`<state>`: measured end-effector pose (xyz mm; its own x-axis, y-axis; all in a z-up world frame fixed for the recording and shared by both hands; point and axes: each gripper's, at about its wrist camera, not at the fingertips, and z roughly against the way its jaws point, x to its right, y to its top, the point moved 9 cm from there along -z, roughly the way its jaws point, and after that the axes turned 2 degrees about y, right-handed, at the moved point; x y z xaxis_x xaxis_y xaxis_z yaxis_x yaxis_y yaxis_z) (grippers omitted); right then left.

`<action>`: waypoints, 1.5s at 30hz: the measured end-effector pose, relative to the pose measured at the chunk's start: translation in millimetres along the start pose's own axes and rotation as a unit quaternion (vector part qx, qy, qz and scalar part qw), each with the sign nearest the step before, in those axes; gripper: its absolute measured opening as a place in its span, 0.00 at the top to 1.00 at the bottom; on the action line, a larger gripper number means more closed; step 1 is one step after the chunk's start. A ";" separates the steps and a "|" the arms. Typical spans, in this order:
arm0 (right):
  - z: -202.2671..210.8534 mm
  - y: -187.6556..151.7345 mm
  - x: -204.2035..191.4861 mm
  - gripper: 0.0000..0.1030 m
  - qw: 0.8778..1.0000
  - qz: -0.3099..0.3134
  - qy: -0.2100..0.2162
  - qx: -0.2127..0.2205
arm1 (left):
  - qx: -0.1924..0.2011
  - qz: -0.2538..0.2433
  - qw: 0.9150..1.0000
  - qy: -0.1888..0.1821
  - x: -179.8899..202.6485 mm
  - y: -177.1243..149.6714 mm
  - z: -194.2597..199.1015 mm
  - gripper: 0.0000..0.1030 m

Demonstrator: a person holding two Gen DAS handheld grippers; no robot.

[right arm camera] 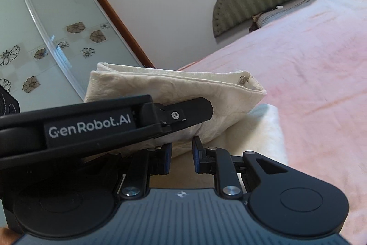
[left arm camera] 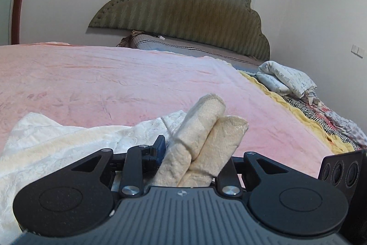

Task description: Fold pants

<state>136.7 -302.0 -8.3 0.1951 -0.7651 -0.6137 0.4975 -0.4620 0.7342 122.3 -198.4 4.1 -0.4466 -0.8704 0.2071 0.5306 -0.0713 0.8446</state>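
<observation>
Your left gripper (left arm camera: 195, 153) pinches the cream textured cotton pants (left arm camera: 201, 130); keep that bunched fold taut. Your right gripper (right arm camera: 182, 153), jaws spread, should clamp the fold's lower edge.

The pants (left arm camera: 201, 144) are cream-white with a crinkled, faintly patterned weave. In the left wrist view, 2 folded layers stand up as rounded, tilted rolls, leaning right, with a thin thread across the left roll. More of the cloth lies spread and rumpled to the left of the rolls, on the pink blanket (left arm camera: 137, 75) at its near edge. In the right wrist view the pants (right arm camera: 183, 98) are lifted above the blanket, doubled over into a thick band with a stitched hem along the top and an open end at the right, where a small metal fastener shows.
</observation>
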 end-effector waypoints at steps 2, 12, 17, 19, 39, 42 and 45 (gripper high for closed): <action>0.1 0.4 7.5 0.81 1.000 -0.003 -0.006 -0.002 | -0.006 0.002 1.000 -0.007 4.8 -2.2 -7.6 0.69; 42.3 -12.0 44.1 0.54 0.992 0.039 -0.115 -0.017 | -0.096 0.051 0.991 -0.083 10.0 -30.6 -34.4 0.46; 75.7 10.4 56.8 0.51 0.979 0.051 -0.193 0.033 | -0.068 0.025 0.986 -0.151 22.0 -13.7 0.7 0.34; 81.9 22.1 47.9 0.51 0.973 0.075 -0.212 0.059 | -0.035 0.010 0.990 -0.139 10.0 -0.7 21.2 0.33; -3.0 -0.4 -14.3 0.52 0.946 0.264 -0.159 -0.100 | -0.053 -0.059 0.996 0.038 -135.9 -10.4 30.2 0.30; -21.6 19.0 -23.2 0.52 0.944 0.284 -0.140 -0.089 | -0.046 -0.017 0.998 0.044 -153.8 18.4 12.7 0.29; -56.4 30.9 -31.2 0.52 0.942 0.297 -0.124 -0.098 | -0.088 0.020 0.995 0.040 -168.5 22.3 -17.1 0.29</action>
<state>193.7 -267.1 17.2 0.2961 -0.9551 -0.0073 0.5136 0.1528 0.8443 221.7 -61.7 -20.4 -0.3680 -0.9094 0.1938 0.6686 -0.1140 0.7348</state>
